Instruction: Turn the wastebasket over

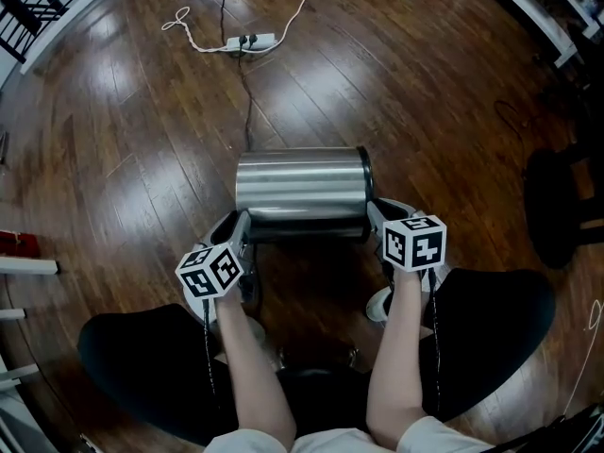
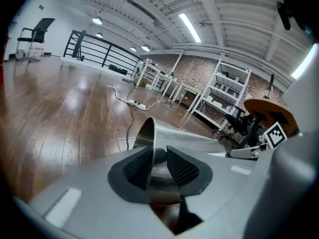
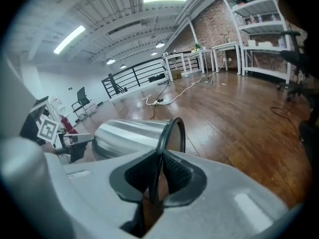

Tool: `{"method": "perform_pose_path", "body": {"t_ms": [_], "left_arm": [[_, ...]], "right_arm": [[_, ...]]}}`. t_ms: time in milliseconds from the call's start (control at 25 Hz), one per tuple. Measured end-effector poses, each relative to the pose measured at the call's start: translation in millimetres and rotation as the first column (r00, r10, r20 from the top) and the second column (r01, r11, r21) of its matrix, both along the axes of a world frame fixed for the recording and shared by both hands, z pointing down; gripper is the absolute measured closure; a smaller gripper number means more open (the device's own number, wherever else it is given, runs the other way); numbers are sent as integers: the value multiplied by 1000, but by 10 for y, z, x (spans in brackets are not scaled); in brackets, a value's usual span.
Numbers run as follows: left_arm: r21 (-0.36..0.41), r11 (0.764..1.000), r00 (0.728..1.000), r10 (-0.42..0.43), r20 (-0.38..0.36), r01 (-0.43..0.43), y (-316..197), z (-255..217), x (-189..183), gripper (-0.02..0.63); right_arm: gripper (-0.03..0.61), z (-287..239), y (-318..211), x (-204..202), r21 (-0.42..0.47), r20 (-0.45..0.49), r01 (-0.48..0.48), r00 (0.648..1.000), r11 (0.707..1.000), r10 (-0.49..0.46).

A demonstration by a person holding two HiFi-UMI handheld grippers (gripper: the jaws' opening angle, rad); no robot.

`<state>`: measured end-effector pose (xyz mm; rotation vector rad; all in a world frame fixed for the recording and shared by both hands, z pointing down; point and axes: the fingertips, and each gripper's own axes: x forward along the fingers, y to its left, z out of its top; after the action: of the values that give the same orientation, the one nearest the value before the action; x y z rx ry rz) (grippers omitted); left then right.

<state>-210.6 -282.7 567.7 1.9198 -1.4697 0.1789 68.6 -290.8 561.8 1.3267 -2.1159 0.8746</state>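
Observation:
A shiny steel wastebasket lies on its side on the wooden floor, its black-rimmed mouth to the right in the head view. My left gripper is at its left end, and in the left gripper view the jaws are shut on the thin metal edge of the wastebasket. My right gripper is at the right end. In the right gripper view its pads pinch the black rim of the wastebasket. Both grippers point forward and down.
A white power strip with cables lies on the floor beyond the basket, and one dark cable runs toward it. A black round stool stands at the right. White shelving is at the far right, a black railing at the far left.

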Motion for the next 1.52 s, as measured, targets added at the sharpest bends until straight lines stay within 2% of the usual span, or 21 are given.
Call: {"method": "perform_pose_path", "body": {"t_ms": [80,160,360,480,600,720,800,880,920,960,1040,1120,1160,1200,1240,1320,1360,1440,1480,1520], "left_arm": [[21,999,999,40,11,-40,-14,-134,100,520],[45,994,994,96,59,-99,-48,-296,252,528],[91,968,961,217,174,-235,-52,-692,689,546],[122,951,942,252,224,-283,-56,-915,823,551],[140,931,915,290,280,-338,-42,-1085,929,557],[148,899,878,347,329,-411,17,-1206,1112,561],[158,879,856,372,359,-449,44,-1281,1218,565],[147,855,817,404,412,-497,68,-1290,1328,568],[126,834,782,437,444,-538,99,-1245,1414,568],[95,802,737,486,470,-590,159,-1166,1537,569],[20,711,622,601,502,-703,375,-950,1866,568],[-57,617,498,684,533,-785,615,-763,2125,569],[-80,591,461,700,546,-803,673,-711,2159,568],[-91,581,448,709,544,-809,691,-680,2131,568],[-100,575,447,723,526,-812,702,-649,2067,568],[-122,557,440,755,486,-821,746,-570,1976,571],[-123,554,432,753,497,-823,756,-533,1989,574],[-121,553,408,728,552,-824,749,-478,2056,568],[-112,559,410,717,564,-822,738,-471,2063,568],[-92,572,431,705,563,-815,724,-476,2053,565]], "right_arm": [[551,-6,-32,104,-2,-52,-5,999,1000,4],[551,2,-47,240,-12,-69,-27,997,1000,26],[558,73,-4,613,-5,-68,-163,984,987,162],[561,157,23,659,-12,-46,-187,982,982,186],[561,324,60,635,-53,24,-201,979,978,202],[563,490,105,636,-76,30,-224,973,972,227],[566,724,163,540,-131,30,-214,975,968,219],[586,1101,338,234,-233,61,-154,983,960,172],[592,1291,451,10,-281,111,-122,981,952,158],[589,1459,562,-213,-322,183,-111,967,940,177],[589,1720,778,-458,-404,291,-179,904,897,312],[589,1867,940,-331,-453,260,-304,855,838,450],[589,1904,959,-176,-446,215,-360,846,820,489],[589,1908,928,-5,-415,172,-400,848,817,502],[589,1857,854,152,-364,139,-421,858,831,495],[589,1629,622,346,-247,136,-418,878,874,459],[589,1488,499,372,-193,162,-404,886,894,435],[589,1171,298,311,-86,218,-351,907,932,361],[589,1015,230,253,-35,236,-320,918,947,319],[590,866,188,205,12,245,-294,928,956,282]]}}
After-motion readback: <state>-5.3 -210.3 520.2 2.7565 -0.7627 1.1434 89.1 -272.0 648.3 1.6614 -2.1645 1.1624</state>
